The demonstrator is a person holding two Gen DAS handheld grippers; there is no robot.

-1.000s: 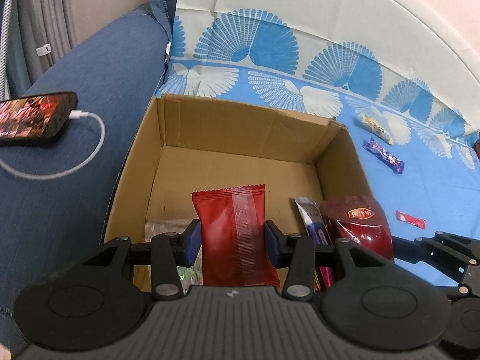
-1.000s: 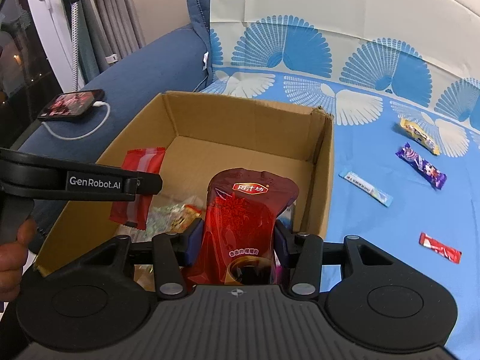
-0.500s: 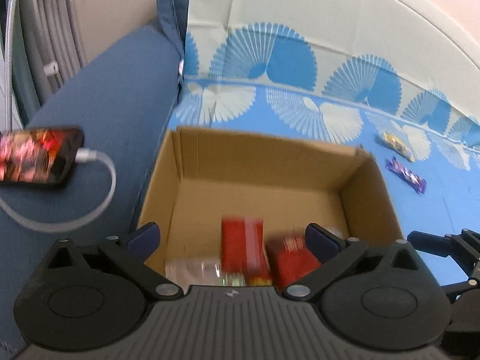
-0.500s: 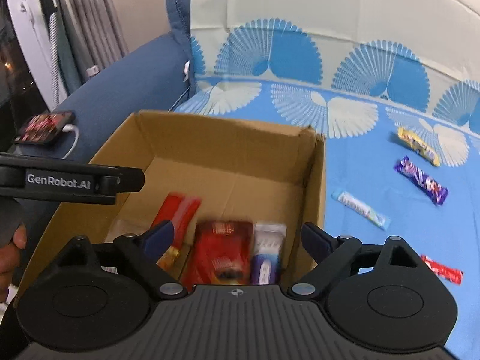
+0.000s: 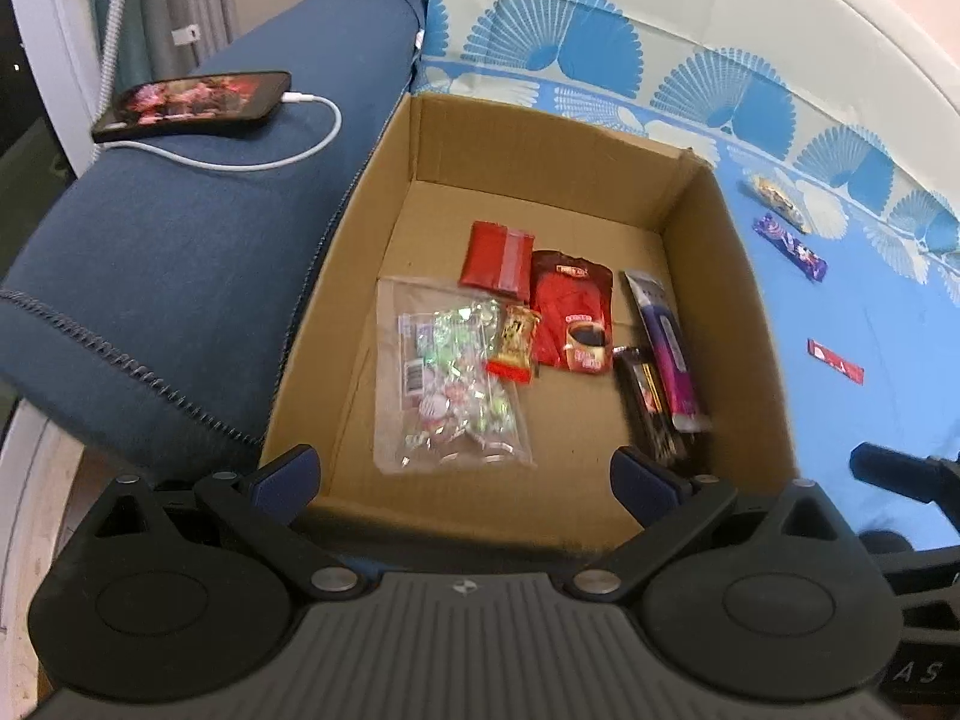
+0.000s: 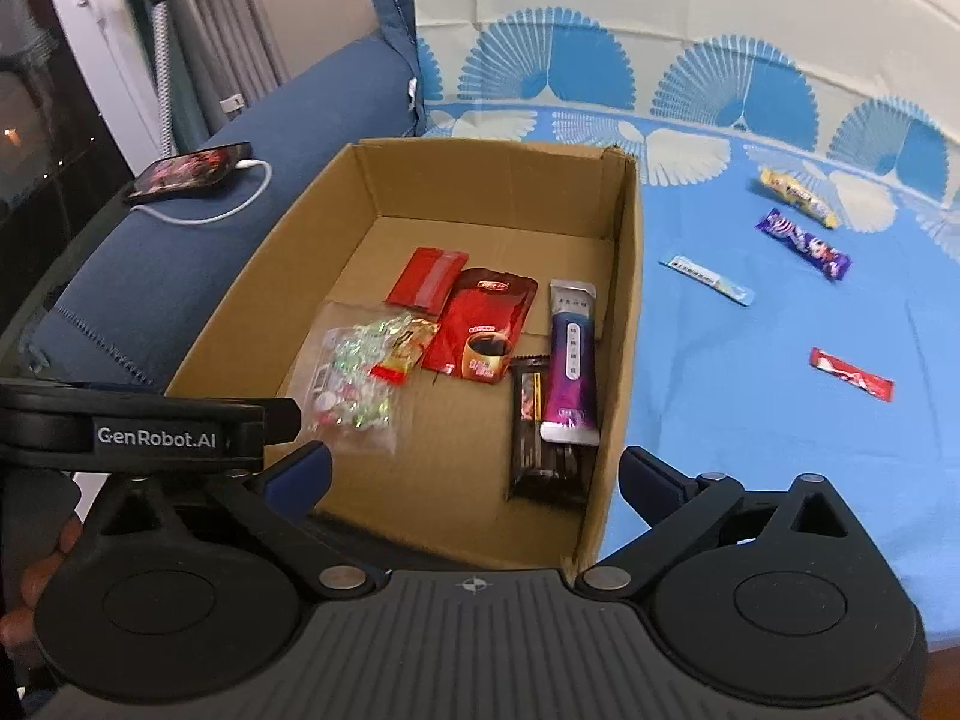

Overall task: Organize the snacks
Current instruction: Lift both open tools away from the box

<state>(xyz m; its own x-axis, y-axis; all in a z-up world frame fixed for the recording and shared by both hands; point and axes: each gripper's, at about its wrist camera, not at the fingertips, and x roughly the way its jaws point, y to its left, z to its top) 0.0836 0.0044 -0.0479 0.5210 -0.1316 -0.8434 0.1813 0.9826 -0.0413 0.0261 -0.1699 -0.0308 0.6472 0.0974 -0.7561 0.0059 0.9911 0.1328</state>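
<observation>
Both packets held a second ago have been released: the red sachet (image 5: 497, 256) and the red coffee pouch (image 6: 480, 324) now lie in the cardboard box (image 5: 732, 324). Left gripper (image 5: 465, 477) and right gripper (image 6: 474, 474), jaws just opened wide, are empty above its near edge; "GenRobot.AI" is read on the left one

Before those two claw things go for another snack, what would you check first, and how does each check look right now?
1. Left gripper empty, fingers spread: ok; they have just been opening, nothing between them.
2. Right gripper empty, fingers spread: ok; also just opened.
3. Red packet and red coffee pouch lying inside the cardboard box: ok.
4. Snacks left on the blue cloth: not ok; yellow bar, purple bar, pale blue stick and red stick remain outside.
5. Room in the box: ok; bare floor shows at the back.
6. Phone on the sofa arm, apart from the box: ok.
</observation>
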